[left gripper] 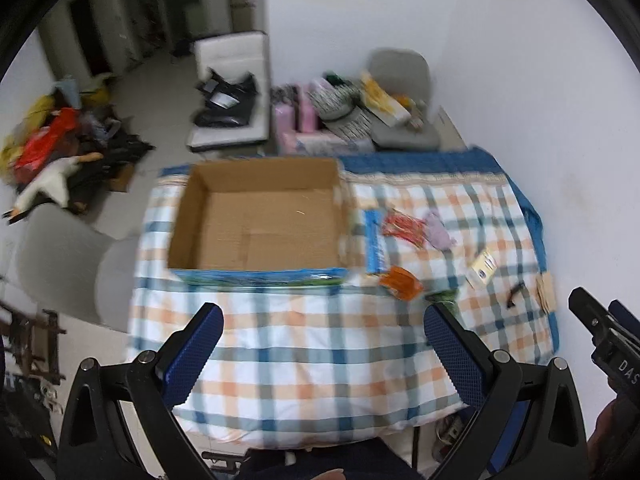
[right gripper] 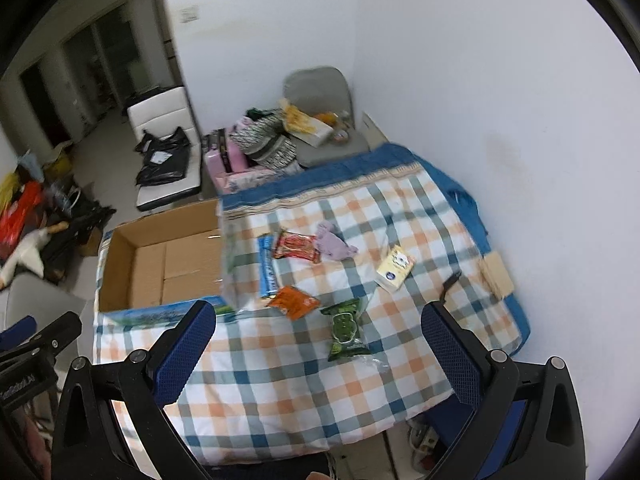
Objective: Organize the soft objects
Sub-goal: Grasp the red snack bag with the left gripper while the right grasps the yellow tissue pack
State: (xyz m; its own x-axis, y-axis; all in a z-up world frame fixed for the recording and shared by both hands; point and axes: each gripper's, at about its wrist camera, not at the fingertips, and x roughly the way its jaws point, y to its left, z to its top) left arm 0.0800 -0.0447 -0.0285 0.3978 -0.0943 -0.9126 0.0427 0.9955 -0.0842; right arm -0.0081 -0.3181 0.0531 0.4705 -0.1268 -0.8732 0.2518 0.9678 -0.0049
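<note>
A table covered by a plaid quilt with a blue border carries everything. The open cardboard box sits at its far left corner, nothing inside it. The soft packets lie to the right of the box, toward the table's middle: a blue packet just beside the box's right wall, a red packet touching a purple plush farther back, an orange packet nearer the front, and a green packet nearest the front edge. A cream tissue pack lies toward the right edge, well apart from them. The left gripper hangs above the front edge, released, jaws spread wide around nothing. The right gripper is likewise released, spread above the green packet without touching it
</note>
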